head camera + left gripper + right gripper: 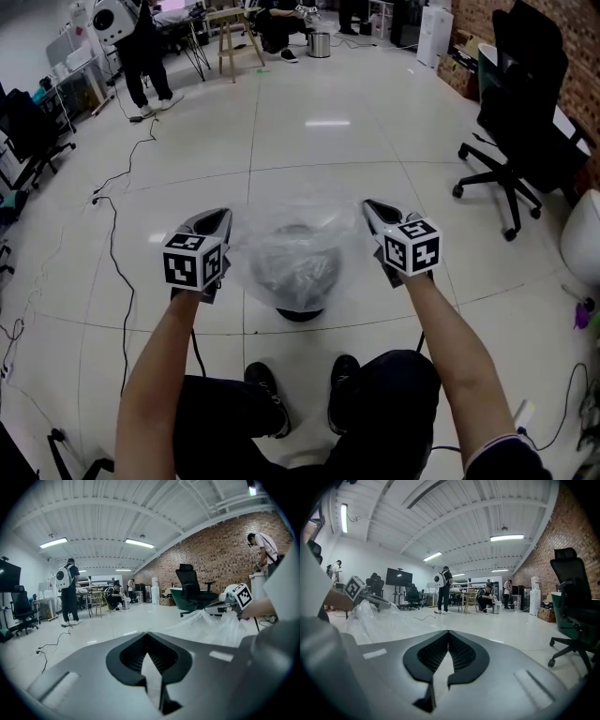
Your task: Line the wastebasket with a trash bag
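Trash bag (281,234), pinched by left hand-held gripper (225,217) and right hand-held gripper (369,205), veils wastebasket (300,313); office chair (517,141) well apart.

We see through 3 cameras. The head view sits high, facing steeply down on the left gripper (223,216), the right gripper (369,206) and the floor (309,159). Each gripper view rides close behind its own jaws, facing nearly level across the room. All 3 views share the trash bag (291,246). Both gripper views share a standing person with a backpack (69,590).
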A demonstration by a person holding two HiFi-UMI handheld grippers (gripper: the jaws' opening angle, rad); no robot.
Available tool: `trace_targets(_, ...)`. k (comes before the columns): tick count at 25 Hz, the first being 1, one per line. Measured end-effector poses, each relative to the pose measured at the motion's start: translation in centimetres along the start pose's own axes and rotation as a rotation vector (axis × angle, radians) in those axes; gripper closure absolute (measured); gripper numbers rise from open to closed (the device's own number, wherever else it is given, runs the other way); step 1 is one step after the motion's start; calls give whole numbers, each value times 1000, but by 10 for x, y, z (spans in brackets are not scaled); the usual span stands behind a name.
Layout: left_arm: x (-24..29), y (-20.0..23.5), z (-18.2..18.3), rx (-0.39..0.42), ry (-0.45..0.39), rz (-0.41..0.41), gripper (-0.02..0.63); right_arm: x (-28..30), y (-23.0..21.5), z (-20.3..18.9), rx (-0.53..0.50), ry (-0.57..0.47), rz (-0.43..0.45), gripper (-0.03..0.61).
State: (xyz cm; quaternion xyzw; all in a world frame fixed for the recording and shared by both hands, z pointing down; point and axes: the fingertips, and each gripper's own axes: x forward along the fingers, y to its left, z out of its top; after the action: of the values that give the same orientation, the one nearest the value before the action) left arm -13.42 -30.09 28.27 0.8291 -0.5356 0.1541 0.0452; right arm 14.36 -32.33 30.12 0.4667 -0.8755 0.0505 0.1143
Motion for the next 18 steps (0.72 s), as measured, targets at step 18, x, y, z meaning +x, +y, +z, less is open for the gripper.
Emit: trace_targets(18,62,26,-73,3,107,68,603,58,-14,-63,-9,88,-1,577)
